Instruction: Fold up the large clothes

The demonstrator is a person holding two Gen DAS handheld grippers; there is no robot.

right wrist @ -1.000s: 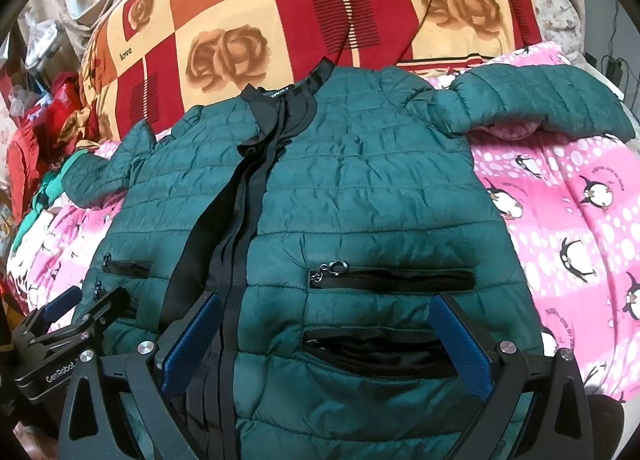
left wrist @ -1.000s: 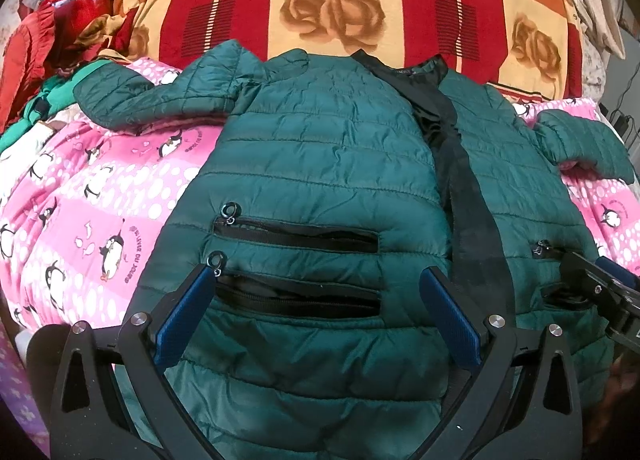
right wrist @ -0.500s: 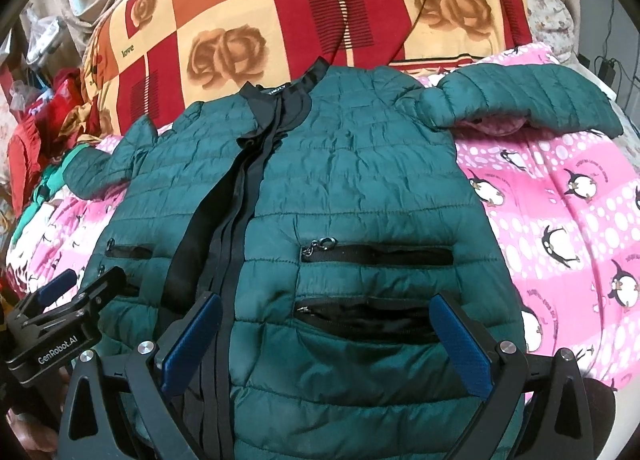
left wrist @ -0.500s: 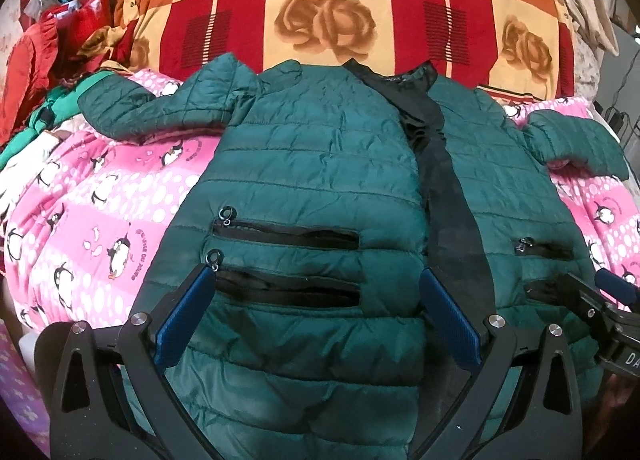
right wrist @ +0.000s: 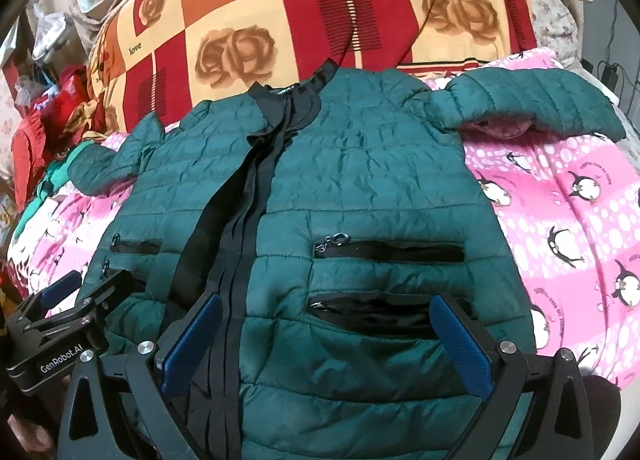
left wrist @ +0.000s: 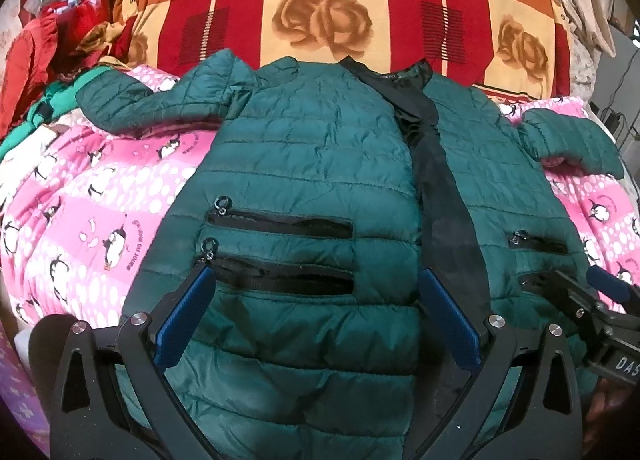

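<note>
Both hand-held grippers eased back | jaws wide | green jacket (left wrist: pixel 312 164) seemingly just beneath.

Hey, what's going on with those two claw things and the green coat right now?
Left gripper and right gripper: jaws open, holding nothing. Green jacket face up on pink penguin blanket, sleeves spread, unfolded. Nothing on it.

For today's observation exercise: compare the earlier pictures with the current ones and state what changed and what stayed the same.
Both views draw back slightly: the green jacket sits a little lower in frame and its hem end shows more. Nothing was gripped or released. The left tool and right tool stay open over the hem, and the jacket lies spread, sleeves out, on the pink penguin blanket.
</note>
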